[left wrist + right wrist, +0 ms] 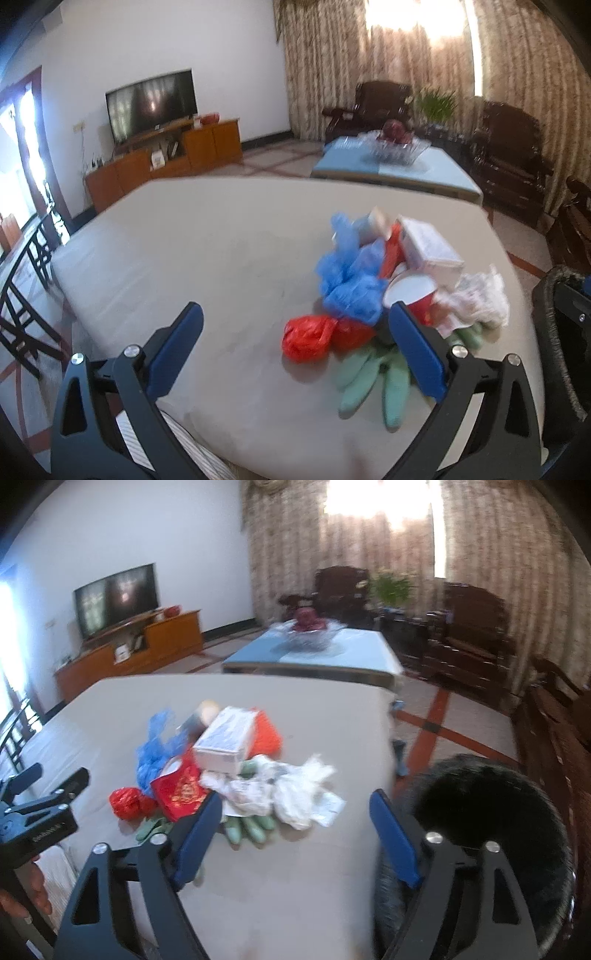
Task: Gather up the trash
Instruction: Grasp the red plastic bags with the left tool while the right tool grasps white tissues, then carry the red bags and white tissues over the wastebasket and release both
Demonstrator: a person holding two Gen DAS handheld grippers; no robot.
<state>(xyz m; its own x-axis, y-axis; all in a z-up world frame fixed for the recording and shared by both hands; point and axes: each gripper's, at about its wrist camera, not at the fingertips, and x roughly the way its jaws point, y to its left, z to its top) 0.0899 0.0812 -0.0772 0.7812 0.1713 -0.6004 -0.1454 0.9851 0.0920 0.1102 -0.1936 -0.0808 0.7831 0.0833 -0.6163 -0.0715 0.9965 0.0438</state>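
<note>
A heap of trash lies on the beige table: a blue plastic bag, a red plastic bag, a red paper cup, a white box, crumpled white wrappers and green gloves. My left gripper is open just short of the red bag, holding nothing. My right gripper is open too, hovering before the white wrappers and gloves, with nothing gripped. A black trash bin stands off the table's right edge.
Beyond the table stand a blue coffee table with a glass fruit bowl, dark wooden armchairs, and a TV on an orange cabinet. Black chairs stand at the left. A hand holds the left gripper.
</note>
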